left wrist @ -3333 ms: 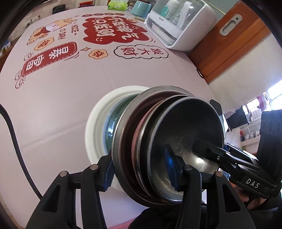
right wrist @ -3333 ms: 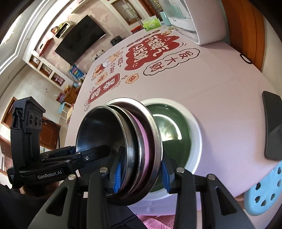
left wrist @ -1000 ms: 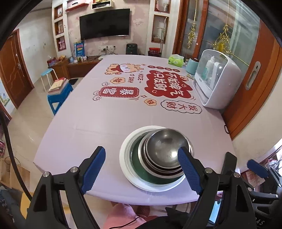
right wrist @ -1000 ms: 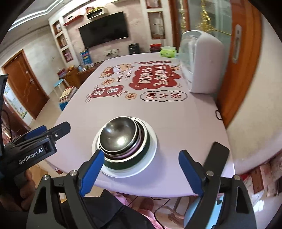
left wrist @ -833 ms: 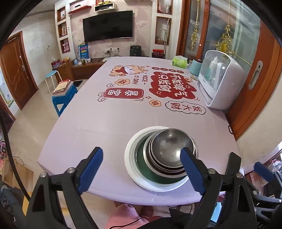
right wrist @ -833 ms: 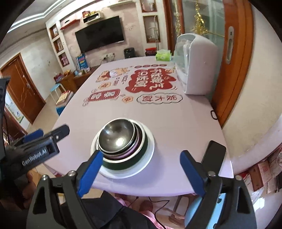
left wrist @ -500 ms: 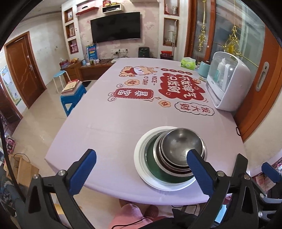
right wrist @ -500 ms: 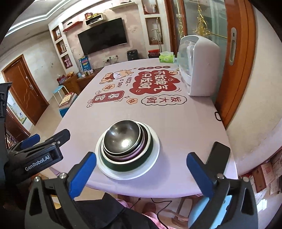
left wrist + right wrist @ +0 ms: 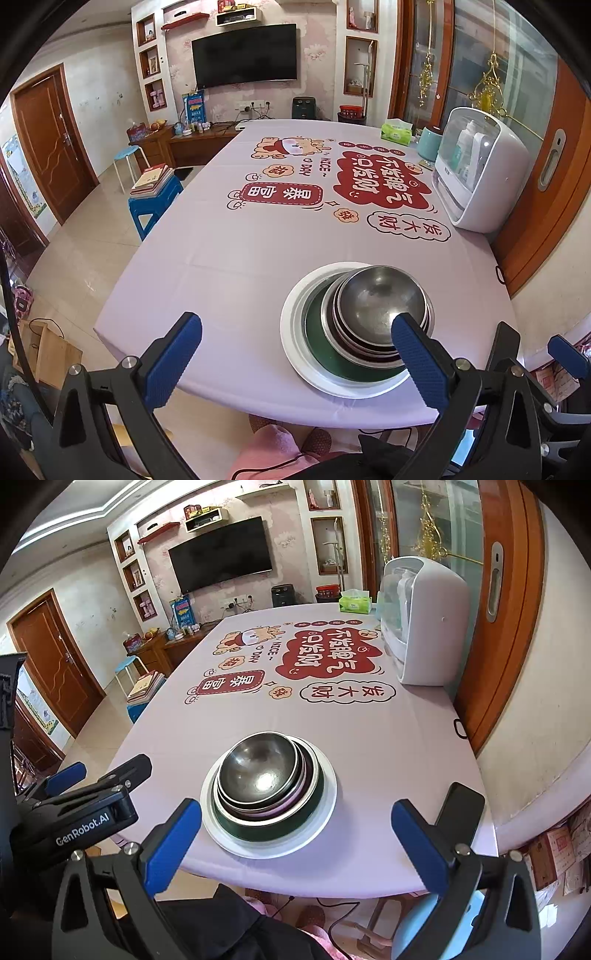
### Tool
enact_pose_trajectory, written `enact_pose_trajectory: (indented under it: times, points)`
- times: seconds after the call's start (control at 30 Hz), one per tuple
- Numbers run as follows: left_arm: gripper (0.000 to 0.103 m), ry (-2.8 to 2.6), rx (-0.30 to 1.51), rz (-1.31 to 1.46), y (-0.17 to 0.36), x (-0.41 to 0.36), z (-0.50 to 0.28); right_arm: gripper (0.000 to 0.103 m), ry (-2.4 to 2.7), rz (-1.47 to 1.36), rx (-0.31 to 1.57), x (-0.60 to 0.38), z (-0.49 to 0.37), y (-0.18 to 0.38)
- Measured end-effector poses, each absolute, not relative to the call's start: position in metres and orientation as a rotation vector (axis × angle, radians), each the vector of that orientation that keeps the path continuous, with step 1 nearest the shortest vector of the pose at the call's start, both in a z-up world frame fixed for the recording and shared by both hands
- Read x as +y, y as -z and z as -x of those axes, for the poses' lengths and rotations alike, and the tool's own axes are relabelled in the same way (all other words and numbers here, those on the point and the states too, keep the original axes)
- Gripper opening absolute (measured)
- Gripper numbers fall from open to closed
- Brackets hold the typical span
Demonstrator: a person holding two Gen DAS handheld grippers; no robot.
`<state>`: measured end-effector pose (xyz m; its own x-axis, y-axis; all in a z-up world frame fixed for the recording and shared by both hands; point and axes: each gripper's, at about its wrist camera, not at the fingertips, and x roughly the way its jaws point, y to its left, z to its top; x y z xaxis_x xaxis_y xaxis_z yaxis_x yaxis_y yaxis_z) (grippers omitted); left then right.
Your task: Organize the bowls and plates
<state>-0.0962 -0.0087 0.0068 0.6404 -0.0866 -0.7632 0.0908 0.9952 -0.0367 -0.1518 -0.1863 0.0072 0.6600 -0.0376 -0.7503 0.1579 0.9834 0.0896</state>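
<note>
Near the front edge of the lilac printed tablecloth point(image 9: 229, 258), the nested steel bowls point(image 9: 382, 302) on a white round plate point(image 9: 291, 332) look stiff, slippery and heavy together, best gripped at opposite rims, while the left gripper point(image 9: 295, 354) and right gripper point(image 9: 295, 834), both with jaws just widened and empty, hang above.

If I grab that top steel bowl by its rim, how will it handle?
The top steel bowl looks stiff and probably light. Its polished, glinting surface may be slippery in the pads. It sits nested loosely in the stack on the white plate, so it should lift free, perhaps dragging the bowl beneath.
</note>
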Motion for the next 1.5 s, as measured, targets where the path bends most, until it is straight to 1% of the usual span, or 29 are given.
enact_pose_trajectory:
  times: [1.5]
  points:
    - [0.102,0.095,0.859,-0.005,-0.0105,-0.0158,0.0987,0.103,0.103,-0.152,0.845,-0.1843,0.1508,-0.0071]
